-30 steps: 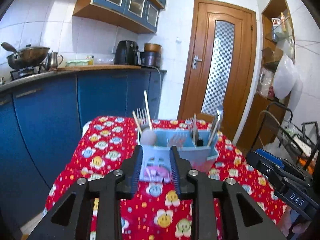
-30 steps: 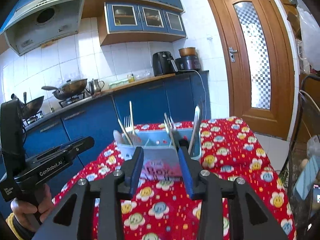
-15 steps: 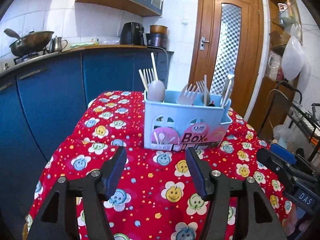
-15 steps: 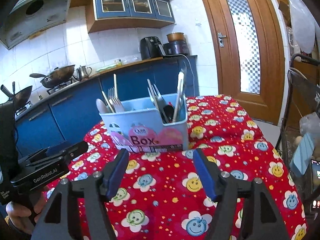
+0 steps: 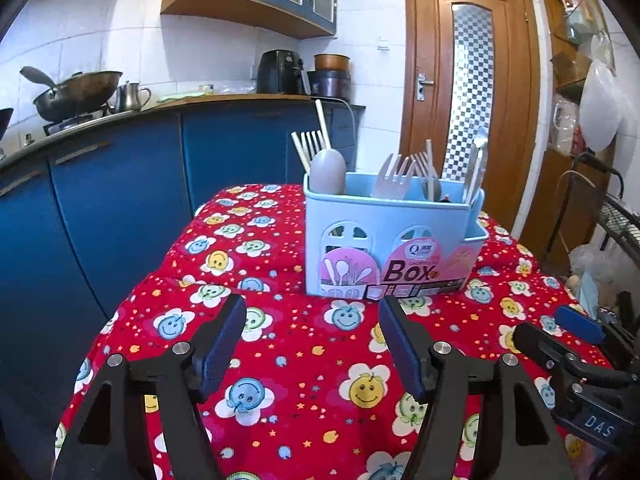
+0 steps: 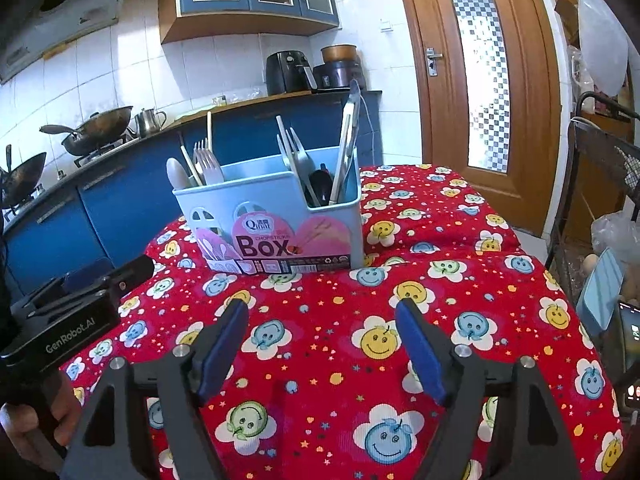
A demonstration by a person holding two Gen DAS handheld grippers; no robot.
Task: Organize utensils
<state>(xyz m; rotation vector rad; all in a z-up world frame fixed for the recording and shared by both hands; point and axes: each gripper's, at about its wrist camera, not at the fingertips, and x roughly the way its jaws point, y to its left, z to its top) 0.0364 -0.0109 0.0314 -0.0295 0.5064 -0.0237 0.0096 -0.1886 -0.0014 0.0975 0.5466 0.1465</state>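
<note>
A light blue utensil box (image 5: 394, 240) labelled "Box" stands on the red flowered tablecloth (image 5: 288, 344); it also shows in the right wrist view (image 6: 276, 220). It holds forks (image 5: 396, 178), a spoon (image 5: 328, 170), chopsticks (image 5: 322, 124) and tongs (image 6: 347, 136), all upright. My left gripper (image 5: 312, 316) is open and empty, a short way in front of the box. My right gripper (image 6: 322, 320) is open and empty, also in front of the box, apart from it.
Blue kitchen cabinets (image 5: 120, 184) with a wok (image 5: 80, 92) run along the left. A wooden door (image 5: 468, 92) is behind the table. A wire rack (image 6: 600, 184) and bags stand at the right. The tablecloth drops off at the table's edges.
Both grippers have opened, let go of the box and drawn back from it. The box now stands on the tablecloth.
</note>
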